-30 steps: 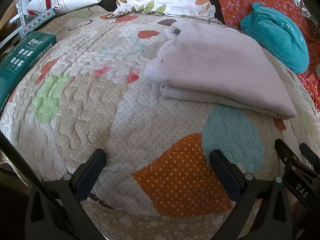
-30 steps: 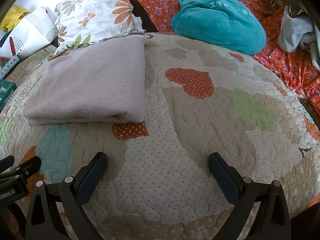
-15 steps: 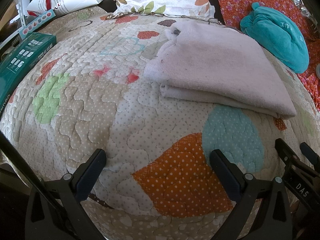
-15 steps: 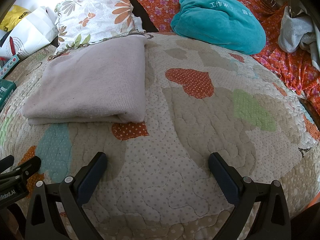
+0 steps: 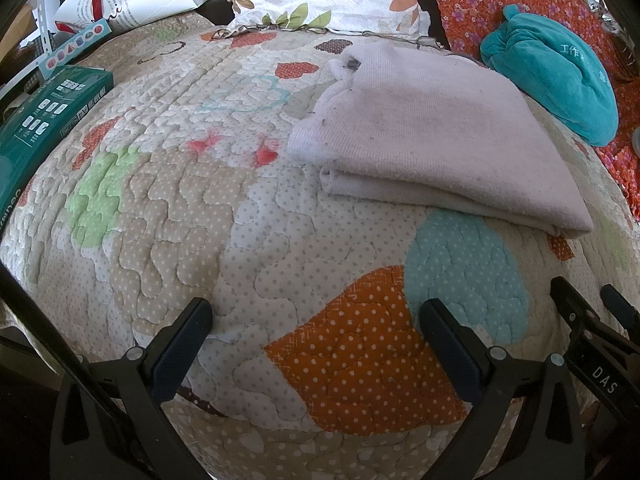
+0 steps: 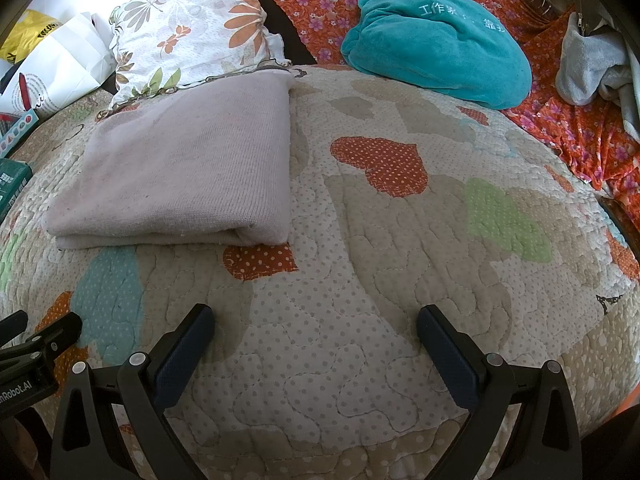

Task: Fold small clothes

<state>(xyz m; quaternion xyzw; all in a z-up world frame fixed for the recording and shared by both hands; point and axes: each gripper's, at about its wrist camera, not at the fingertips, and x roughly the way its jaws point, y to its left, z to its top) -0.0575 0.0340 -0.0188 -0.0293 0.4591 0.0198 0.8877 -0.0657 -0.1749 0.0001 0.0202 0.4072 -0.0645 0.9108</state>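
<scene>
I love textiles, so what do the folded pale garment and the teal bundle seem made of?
The folded pale garment looks like a fine knit, perhaps cotton: faint ribbed rows, matte, slightly linty. The teal bundle looks like plush fleece or velour: soft, fuzzy nap.

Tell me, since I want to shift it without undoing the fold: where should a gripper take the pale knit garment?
Probably the near right corner of the folded garment, approached by the right gripper from the front. The layers end there in one rounded, closed fold, so one pinch catches all.

A bed is covered by a patchwork quilt (image 5: 168, 208), on which a folded pale garment (image 5: 432, 132) is laid.
</scene>
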